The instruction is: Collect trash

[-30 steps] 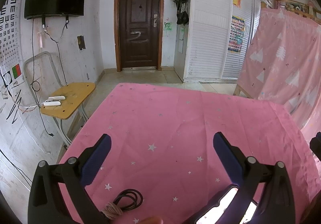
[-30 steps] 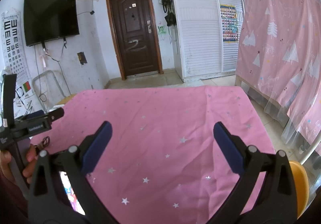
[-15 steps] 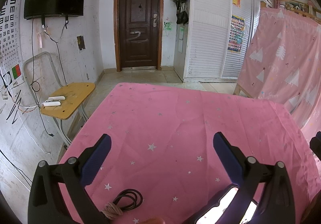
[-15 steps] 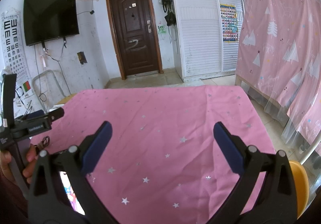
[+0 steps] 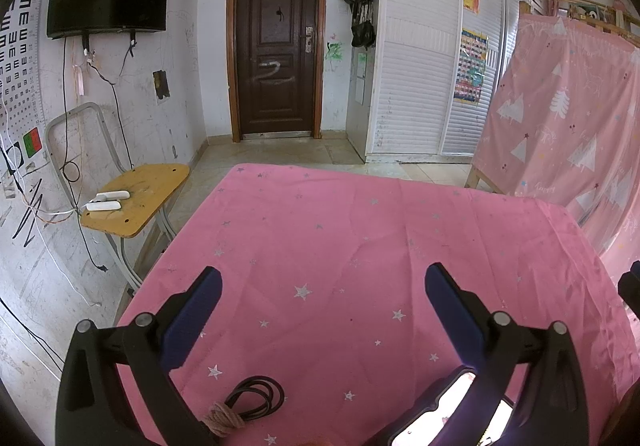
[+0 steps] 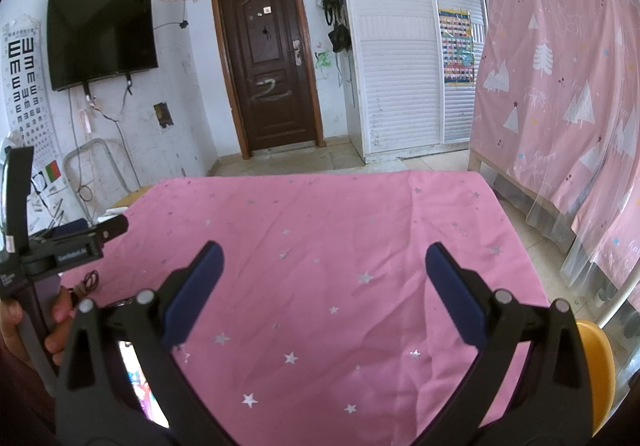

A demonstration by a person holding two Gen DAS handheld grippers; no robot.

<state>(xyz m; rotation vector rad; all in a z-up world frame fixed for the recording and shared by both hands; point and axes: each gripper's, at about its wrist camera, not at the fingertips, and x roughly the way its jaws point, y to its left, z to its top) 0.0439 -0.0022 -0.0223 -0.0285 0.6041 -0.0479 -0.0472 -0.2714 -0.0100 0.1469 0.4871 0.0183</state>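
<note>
A table under a pink star-print cloth (image 5: 360, 246) fills both views (image 6: 320, 246). My left gripper (image 5: 322, 288) is open and empty, held above the near part of the table. My right gripper (image 6: 322, 260) is open and empty, held above the table to the right of the left one. A coiled black cable (image 5: 256, 396) with a tan rope knot lies at the near edge by the left gripper; it shows small in the right wrist view (image 6: 90, 280). No piece of trash shows on the cloth.
A lit phone (image 5: 448, 410) lies at the near edge under the left gripper's right finger. A yellow chair (image 5: 138, 198) with white adapters stands left of the table. A yellow stool (image 6: 596, 362) is at the right. Pink curtain (image 6: 560, 86) hangs at right.
</note>
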